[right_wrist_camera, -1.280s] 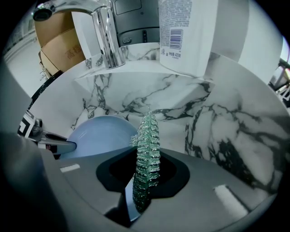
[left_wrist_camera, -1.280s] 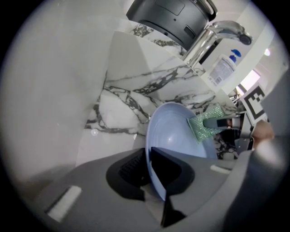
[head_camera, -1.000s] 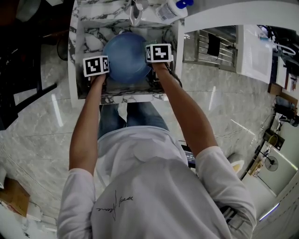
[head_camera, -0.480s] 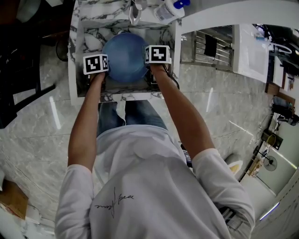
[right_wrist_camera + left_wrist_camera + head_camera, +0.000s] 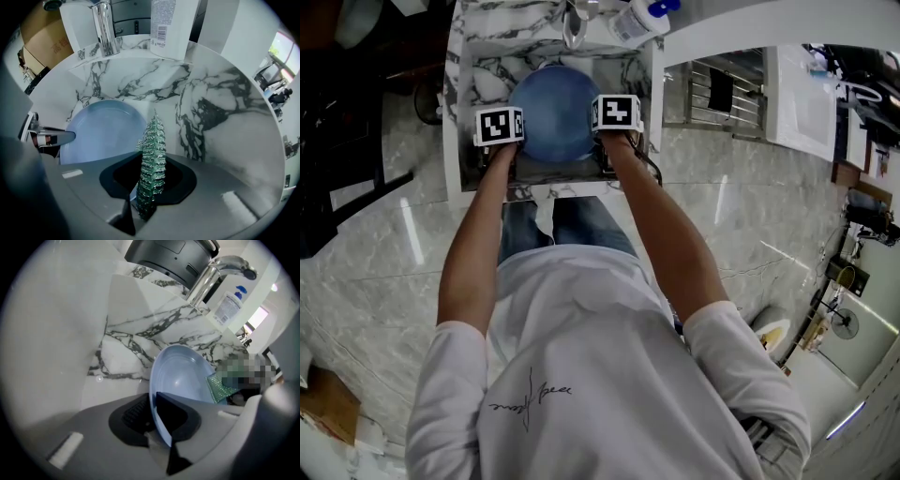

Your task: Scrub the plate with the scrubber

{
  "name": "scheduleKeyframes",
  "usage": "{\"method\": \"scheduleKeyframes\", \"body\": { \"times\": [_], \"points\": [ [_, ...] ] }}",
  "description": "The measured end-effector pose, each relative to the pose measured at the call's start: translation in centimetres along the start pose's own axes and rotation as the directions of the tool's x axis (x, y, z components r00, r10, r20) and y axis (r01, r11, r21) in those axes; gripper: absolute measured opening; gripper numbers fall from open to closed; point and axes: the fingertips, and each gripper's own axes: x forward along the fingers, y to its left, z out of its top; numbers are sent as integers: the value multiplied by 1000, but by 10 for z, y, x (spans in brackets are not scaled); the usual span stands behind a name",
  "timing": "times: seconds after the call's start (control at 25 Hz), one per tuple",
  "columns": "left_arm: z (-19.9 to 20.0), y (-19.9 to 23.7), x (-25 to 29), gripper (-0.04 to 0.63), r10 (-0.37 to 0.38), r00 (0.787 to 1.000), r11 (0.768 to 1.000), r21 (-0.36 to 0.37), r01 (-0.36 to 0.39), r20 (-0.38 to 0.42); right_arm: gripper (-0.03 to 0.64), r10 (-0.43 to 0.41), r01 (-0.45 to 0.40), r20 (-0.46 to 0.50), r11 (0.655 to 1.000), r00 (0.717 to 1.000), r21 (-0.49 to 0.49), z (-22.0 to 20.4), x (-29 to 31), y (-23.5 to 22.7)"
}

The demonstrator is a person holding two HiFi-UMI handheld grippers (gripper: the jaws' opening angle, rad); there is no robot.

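Two grippers are at work, and both are full. One is the left gripper point(image 5: 161, 426), and its jaws are squeezed onto the edge of the plate point(image 5: 180, 376). The other is the right gripper point(image 5: 145, 187), and its jaws are pinched on the scrubber point(image 5: 151, 154), which sticks up thin side on in the middle of the right gripper view.

One plate is here. It is blue and round. It stands tipped up on its edge inside the sink point(image 5: 457, 94), near the top middle of the head view. One scrubber is here too. It is green and sparkly. In the left gripper view it sits at the right rim of the plate, on the hollow side. I cannot tell if it presses on the plate.

One sink holds it all, white with dark wavy lines like marble. One shiny tap point(image 5: 105, 28) stands at the top of the right gripper view. One white bottle point(image 5: 642, 17) with a blue cap stands just right of the tap at the top of the head view.

Two marker cubes show in the head view, one point(image 5: 499, 126) left of the plate and one point(image 5: 617, 109) right of it. They and the person's two arms cover the plate's sides.

One metal rack point(image 5: 731, 94) is at the upper right of the head view. The person's white shirt point(image 5: 581, 375) fills the bottom.
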Motion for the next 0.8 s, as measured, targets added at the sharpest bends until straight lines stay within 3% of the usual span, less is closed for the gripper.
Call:
{"method": "scheduleKeyframes", "body": {
  "times": [0.56,0.8],
  "points": [
    [-1,-1,0,89,3,1000,1000,16,-3,-4,64,12,-9,-68,999,998,51,-24,-5,5],
    [2,-2,1,87,0,1000,1000,14,0,3,64,50,-48,-89,999,995,21,-32,-7,13]
  ]
}}
